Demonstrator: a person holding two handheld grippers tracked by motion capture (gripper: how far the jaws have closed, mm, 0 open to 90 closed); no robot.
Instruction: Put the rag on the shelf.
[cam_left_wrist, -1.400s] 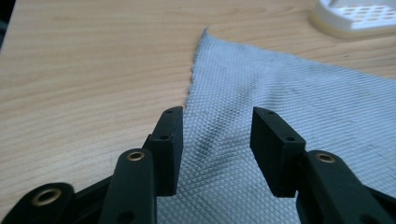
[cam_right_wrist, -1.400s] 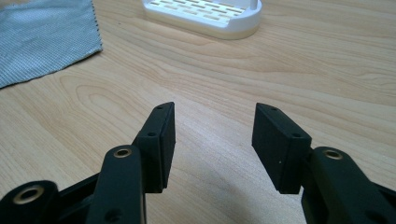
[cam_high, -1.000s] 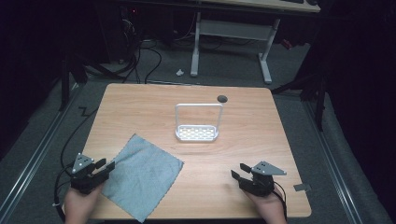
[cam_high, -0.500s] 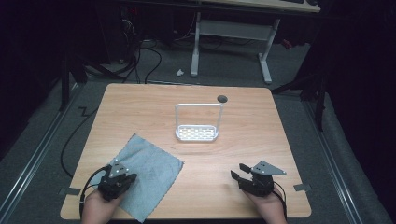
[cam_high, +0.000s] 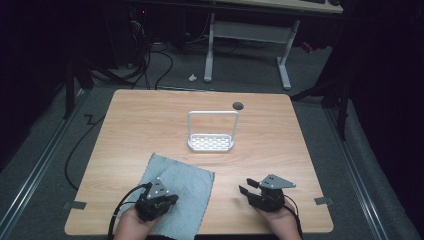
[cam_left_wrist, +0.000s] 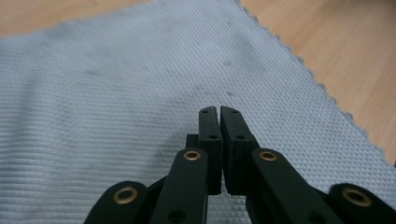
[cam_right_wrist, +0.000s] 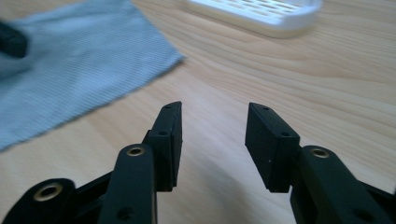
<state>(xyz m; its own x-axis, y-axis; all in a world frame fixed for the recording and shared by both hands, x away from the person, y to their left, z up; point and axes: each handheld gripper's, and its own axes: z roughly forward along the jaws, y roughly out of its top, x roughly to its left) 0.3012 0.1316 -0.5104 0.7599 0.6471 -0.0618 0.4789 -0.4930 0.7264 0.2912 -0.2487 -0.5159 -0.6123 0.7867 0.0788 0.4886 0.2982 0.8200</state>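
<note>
cloth (cam_high: 175, 187) first, at the left: lies flat and grey on the near-left part of the bench (cam_high: 150, 120), one corner toward the white rack (cam_high: 211, 142), near edge at the bench's front rim. left tool (cam_high: 159, 200) sits over the cloth's near-left area; seen in the left gripper view as left tool (cam_left_wrist: 219, 112) with jaws all but together, a thin slit between the pads, tips just above or on the weave, no fold visibly pinched. jaws have just reopened a hair after closing. cannot tell whether any thread is caught.

judged step: taking hold of the cloth with the left tool. best done by pressing the tips down into the fabric before closing, so a ridge bunches up between the pads; better still, moving to an edge or corner where the weave lifts freely. needs a check for a pinched fold before any lift.

further right: bare wood between cloth and right tool (cam_high: 250, 189), well apart from the fabric. in the right gripper view, right tool (cam_right_wrist: 212, 116) stands partly open, jaws just closing somewhat, nothing between them, cloth (cam_right_wrist: 70, 60) off to the side, rack (cam_right_wrist: 261, 14) beyond.
</note>
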